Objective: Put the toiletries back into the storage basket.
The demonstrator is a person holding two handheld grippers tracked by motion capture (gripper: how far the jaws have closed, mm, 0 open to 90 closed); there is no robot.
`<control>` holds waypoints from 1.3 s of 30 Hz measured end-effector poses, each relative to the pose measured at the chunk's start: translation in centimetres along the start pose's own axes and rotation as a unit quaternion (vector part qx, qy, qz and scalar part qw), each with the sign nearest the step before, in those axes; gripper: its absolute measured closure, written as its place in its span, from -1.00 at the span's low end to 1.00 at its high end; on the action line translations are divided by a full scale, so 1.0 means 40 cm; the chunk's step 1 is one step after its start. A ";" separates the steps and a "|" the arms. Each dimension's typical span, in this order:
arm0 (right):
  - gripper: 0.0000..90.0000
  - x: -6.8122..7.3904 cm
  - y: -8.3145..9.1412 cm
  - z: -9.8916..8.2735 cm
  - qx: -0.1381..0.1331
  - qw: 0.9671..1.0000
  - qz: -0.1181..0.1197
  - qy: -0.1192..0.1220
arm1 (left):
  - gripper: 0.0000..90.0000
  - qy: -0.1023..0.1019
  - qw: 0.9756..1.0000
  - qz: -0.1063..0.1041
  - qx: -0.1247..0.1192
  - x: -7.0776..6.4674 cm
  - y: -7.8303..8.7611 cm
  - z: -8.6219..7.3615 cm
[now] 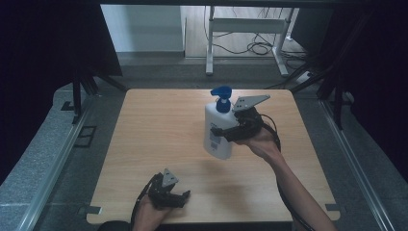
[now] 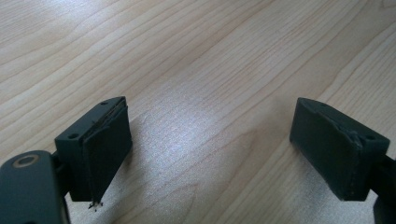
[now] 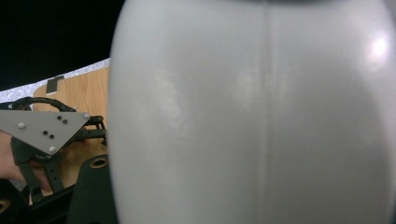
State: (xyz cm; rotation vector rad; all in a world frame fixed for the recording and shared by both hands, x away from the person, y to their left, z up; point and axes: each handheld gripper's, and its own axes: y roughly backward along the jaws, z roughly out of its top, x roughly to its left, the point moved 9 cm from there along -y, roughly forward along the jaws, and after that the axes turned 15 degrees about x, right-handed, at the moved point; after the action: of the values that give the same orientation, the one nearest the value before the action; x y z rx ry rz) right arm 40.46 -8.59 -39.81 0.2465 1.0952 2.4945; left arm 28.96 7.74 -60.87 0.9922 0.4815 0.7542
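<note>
my right gripper (image 1: 222,131) clamped on white bottle (image 1: 217,134), blue pump cap (image 1: 222,97), held tilted above the tabletop (image 1: 159,125) right of centre | my left gripper (image 1: 185,197) jaws spread wide, nothing between, low at near edge left of centre

One white bottle (image 1: 217,130) is in view, topped by one blue pump head (image 1: 222,98). There is one wooden counter (image 1: 159,130). Two grippers are in use: one left gripper (image 1: 179,197) and one right gripper (image 1: 223,133), each with two black jaws and each carrying one grey three-cornered plate. Two hands hold them, one hand per gripper. Beyond the counter stands one white metal frame (image 1: 245,29) on the floor, with a tangle of cables (image 1: 260,47) too knotted to count.
</note>
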 end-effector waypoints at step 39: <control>-0.18 -0.131 0.024 0.097 -0.010 1.000 -0.028 -0.002 | -0.73 0.002 1.000 -0.001 0.000 -0.001 0.000 0.000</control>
State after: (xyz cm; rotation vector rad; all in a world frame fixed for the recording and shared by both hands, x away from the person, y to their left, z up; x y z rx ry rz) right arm 46.13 -8.82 -36.46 0.2112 1.0614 2.4523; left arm 28.93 7.70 -60.86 0.9907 0.4849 0.7544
